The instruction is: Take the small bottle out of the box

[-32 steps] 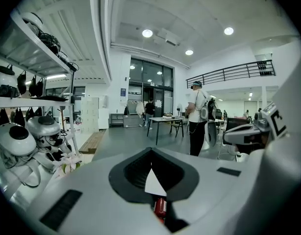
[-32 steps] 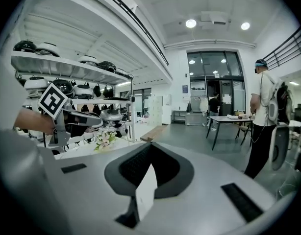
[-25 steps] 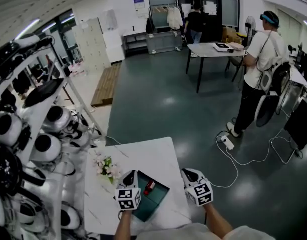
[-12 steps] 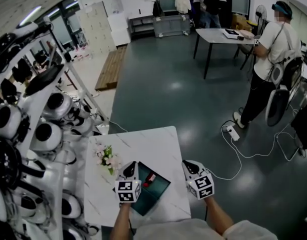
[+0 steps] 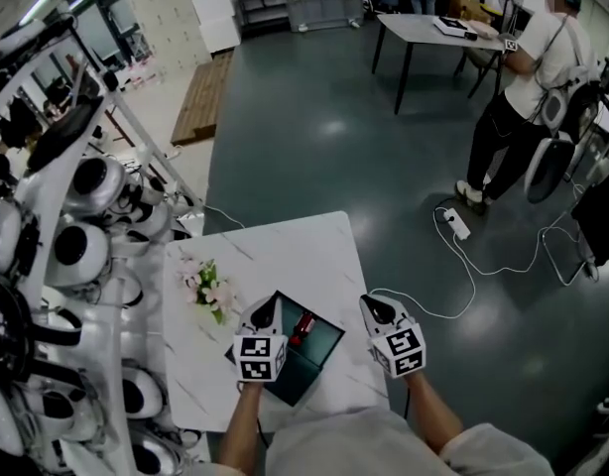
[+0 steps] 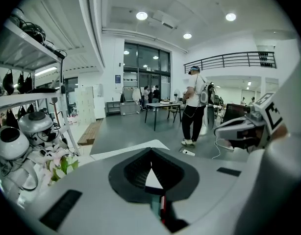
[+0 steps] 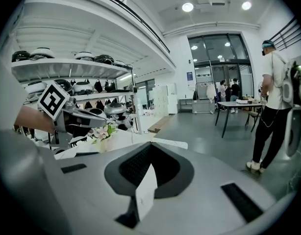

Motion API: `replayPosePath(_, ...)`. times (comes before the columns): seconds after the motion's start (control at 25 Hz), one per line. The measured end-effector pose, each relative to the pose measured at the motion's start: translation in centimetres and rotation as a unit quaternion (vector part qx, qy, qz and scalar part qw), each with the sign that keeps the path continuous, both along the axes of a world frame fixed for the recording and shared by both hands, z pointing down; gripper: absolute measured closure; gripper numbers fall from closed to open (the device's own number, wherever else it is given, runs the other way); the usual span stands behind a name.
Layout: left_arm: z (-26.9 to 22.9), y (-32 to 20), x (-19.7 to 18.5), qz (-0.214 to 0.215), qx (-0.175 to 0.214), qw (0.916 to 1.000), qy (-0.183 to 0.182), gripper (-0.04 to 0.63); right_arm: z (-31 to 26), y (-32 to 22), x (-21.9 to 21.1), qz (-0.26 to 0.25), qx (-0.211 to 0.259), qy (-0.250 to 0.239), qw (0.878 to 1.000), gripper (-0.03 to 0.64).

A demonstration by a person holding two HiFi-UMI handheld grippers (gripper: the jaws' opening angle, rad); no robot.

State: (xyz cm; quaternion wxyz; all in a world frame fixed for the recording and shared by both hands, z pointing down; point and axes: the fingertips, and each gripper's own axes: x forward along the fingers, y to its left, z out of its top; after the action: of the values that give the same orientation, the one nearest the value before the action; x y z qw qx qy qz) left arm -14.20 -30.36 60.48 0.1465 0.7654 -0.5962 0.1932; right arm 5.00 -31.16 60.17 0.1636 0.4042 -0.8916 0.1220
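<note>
Desk [image 5: 285,256], white with grey veining, seen from the head view; holds the items below.

Box [image 5: 312,367]: dark teal, open-topped, set cornerwise at the desk's 6 o'clock edge.

Small bottle [image 5: 304,325]: red, lying inside the box near its 12 o'clock corner. Neither gripper touches it.

Left gripper [image 5: 269,310]: held over the box's 9 o'clock side, tip pointing to 12 o'clock, just beside the small bottle at that bottle's 9 o'clock. Its own view shows the jaws closed tip to tip with nothing between them.

Right gripper [image 5: 372,307]: held at the box's 3 o'clock, clear of the box, above the desk's right edge. Its jaws also meet at the tip and carry nothing.

Flowers [image 5: 207,288]: pink and white sprig with green leaves, on the desk at the box's 10 o'clock, apart from it.

Shelf rack [image 5: 57,216]: at the desk's 9 o'clock, loaded with round white and black housings.

Power strip [image 5: 457,223]: on the dark floor at the desk's 2 o'clock, with its cable trailing.

Person [image 5: 528,87]: standing at 1 o'clock, well apart, beside a second table [image 5: 433,30].
</note>
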Motion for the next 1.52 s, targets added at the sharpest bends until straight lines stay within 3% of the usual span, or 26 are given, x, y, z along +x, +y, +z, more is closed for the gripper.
replayPosePath(0.92, 9.8, 5.3, 3.0, 0.053, -0.12, 0.9914, 0.0, 0.575, 7.0, 4.1, -0.6, 0.007, -0.076, 0.015, 0.997, 0.597)
replayPosePath(1.32, 12.8, 6.6, 4.8, 0.097, -0.168, 0.9808, -0.022, 0.575, 8.3, 4.9, -0.1, 0.017, -0.092, 0.012, 0.996, 0.597)
replayPosePath(1.36, 13.0, 6.6, 5.1, 0.105, -0.173, 0.9791, -0.017, 0.567, 8.3, 5.0, 0.0, 0.019, -0.093, 0.012, 0.995, 0.597)
replayPosePath(1.44, 13.5, 6.8, 5.6, 0.123, -0.188, 0.9745, -0.008, 0.444, 8.4, 5.1, 0.2, 0.021, -0.095, 0.013, 0.995, 0.597)
replayPosePath(1.52, 14.0, 6.8, 6.0, 0.136, -0.199, 0.9705, -0.006, 0.366, 8.6, 5.1, 0.3, 0.022, -0.096, 0.013, 0.995, 0.597)
